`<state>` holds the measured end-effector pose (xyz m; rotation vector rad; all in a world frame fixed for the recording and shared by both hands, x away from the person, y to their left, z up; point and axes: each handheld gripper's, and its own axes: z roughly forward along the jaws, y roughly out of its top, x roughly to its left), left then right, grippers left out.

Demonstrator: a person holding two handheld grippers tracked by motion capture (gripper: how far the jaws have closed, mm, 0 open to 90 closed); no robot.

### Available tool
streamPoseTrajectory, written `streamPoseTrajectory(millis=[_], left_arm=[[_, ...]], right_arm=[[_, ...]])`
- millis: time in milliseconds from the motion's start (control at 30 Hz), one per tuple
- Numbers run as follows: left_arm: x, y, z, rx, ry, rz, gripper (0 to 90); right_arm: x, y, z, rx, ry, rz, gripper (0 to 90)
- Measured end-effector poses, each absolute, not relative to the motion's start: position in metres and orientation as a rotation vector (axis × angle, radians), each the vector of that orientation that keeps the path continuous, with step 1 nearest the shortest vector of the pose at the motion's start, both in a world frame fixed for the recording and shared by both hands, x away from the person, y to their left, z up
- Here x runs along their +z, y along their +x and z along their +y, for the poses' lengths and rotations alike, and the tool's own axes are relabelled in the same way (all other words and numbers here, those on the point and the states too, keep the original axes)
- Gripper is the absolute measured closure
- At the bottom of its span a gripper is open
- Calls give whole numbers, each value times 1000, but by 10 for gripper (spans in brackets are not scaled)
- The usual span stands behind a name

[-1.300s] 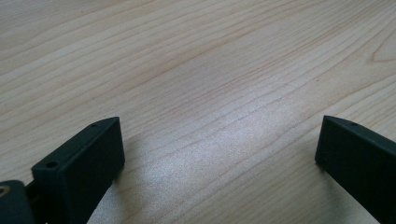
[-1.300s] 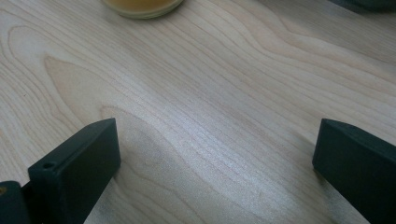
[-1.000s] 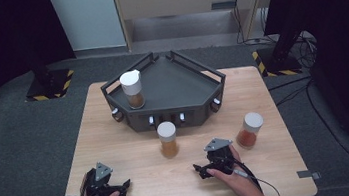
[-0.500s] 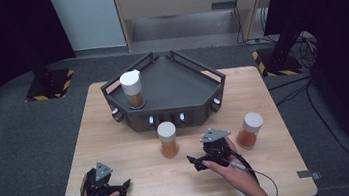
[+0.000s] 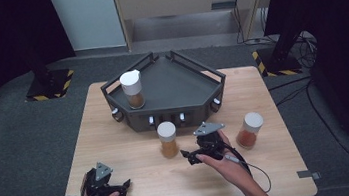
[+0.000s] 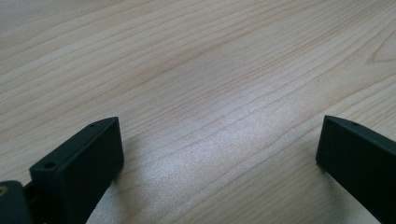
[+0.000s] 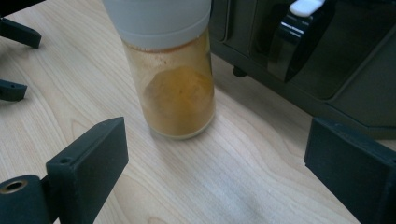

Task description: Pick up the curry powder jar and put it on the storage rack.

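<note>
Wooden table (image 5: 116,135) under dark surrounds; right gripper (image 7: 212,154) spread, middle jar (image 7: 170,70) at its 12 o'clock, lid cropped; left gripper (image 6: 219,144) spread over bare wood at 7 o'clock.

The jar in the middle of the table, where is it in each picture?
High view: the middle jar stands just front of the dark rack.
Left gripper view: not in it.
Right gripper view: top centre.
Shared landmark: the dark rack.
</note>
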<state>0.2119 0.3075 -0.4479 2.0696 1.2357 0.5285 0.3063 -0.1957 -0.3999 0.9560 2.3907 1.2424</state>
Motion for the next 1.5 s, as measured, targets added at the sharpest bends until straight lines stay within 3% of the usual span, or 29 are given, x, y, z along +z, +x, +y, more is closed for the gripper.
streamPoseTrajectory(millis=[1500], left_arm=[[-448, 212, 307, 531, 2069, 1236, 0]], right_arm=[[-394, 335, -147, 1349, 912, 2396, 122]])
